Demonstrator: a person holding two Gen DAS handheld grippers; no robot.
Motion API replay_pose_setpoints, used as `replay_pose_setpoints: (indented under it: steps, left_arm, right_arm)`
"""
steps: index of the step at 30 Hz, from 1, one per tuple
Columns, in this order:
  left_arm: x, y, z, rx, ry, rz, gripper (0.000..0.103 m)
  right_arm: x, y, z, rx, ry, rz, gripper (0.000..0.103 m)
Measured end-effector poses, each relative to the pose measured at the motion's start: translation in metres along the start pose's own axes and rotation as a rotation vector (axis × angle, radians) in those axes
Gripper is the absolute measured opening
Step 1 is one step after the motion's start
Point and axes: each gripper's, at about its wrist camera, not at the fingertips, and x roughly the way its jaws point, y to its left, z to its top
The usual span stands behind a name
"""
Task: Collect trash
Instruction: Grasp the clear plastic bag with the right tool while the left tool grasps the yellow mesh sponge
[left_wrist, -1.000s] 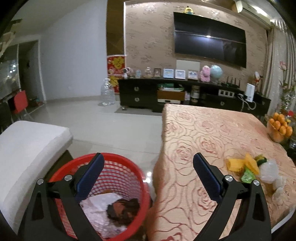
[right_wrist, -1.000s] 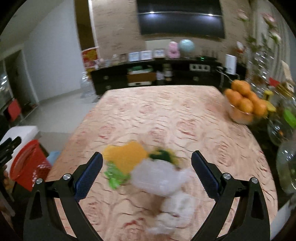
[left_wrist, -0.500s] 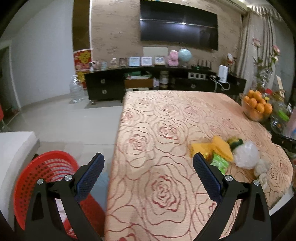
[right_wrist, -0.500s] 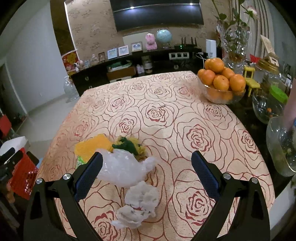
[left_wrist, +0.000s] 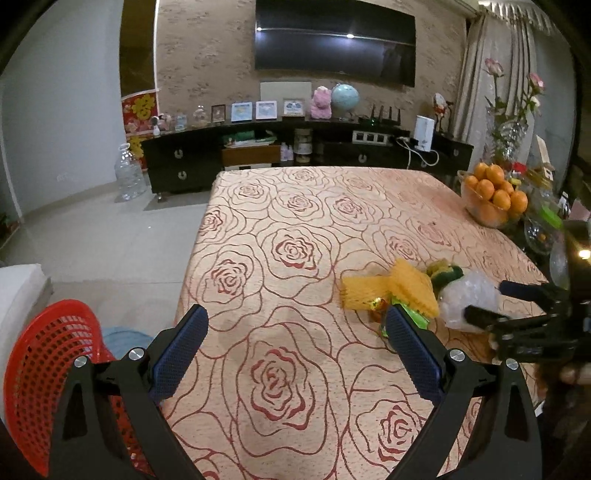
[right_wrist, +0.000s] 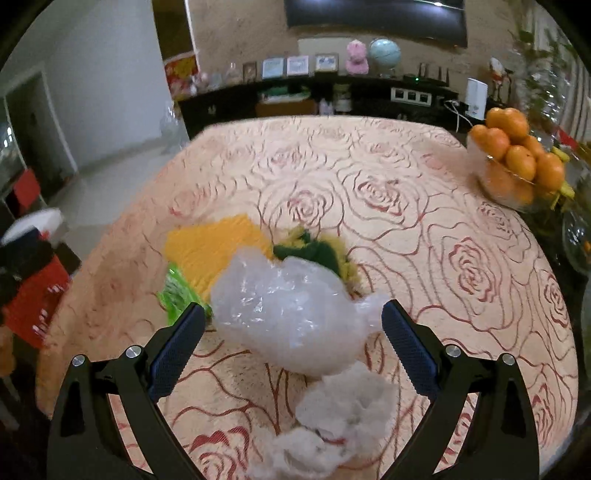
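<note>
- The table (left_wrist: 295, 236) carries the trash heap near its right edge; the red basket (left_wrist: 48, 354) stands on the floor off its left corner.
- The clear bag (right_wrist: 291, 310) lies straight ahead of the right gripper (right_wrist: 293, 343), between its parted jaws, long axis crosswise.
- The left gripper (left_wrist: 295, 347), also spread and empty, sits farther left; the right one is nearer.

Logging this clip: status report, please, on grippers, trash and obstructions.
Left gripper open, empty, over the tablecloth. Right gripper open, straddling the clear plastic bag, not gripping. Crumpled tissue just beneath. Red basket off table's left edge. Nothing blocking.
</note>
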Motion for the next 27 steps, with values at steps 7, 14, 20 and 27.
replay_pose_setpoints:
  steps: [7, 14, 20, 27]
  left_arm:
    - [0.005, -0.005, -0.001, 0.009, 0.004, -0.042, 0.093]
    - [0.010, -0.005, 0.004, -0.026, 0.006, -0.111, 0.093]
    - [0.013, -0.029, 0.021, 0.050, -0.018, -0.151, 0.093]
    - [0.040, -0.091, 0.030, 0.269, -0.019, -0.195, 0.093]
  right_arm:
    - [0.008, -0.016, -0.001, 0.052, 0.052, 0.006, 0.065]
    - [-0.016, -0.036, 0.002, 0.148, -0.015, 0.055, 0.054]
    - [-0.041, -0.053, 0.008, 0.200, -0.102, 0.011, 0.054]
    - [-0.044, -0.073, 0.008, 0.256, -0.106, -0.016, 0.054]
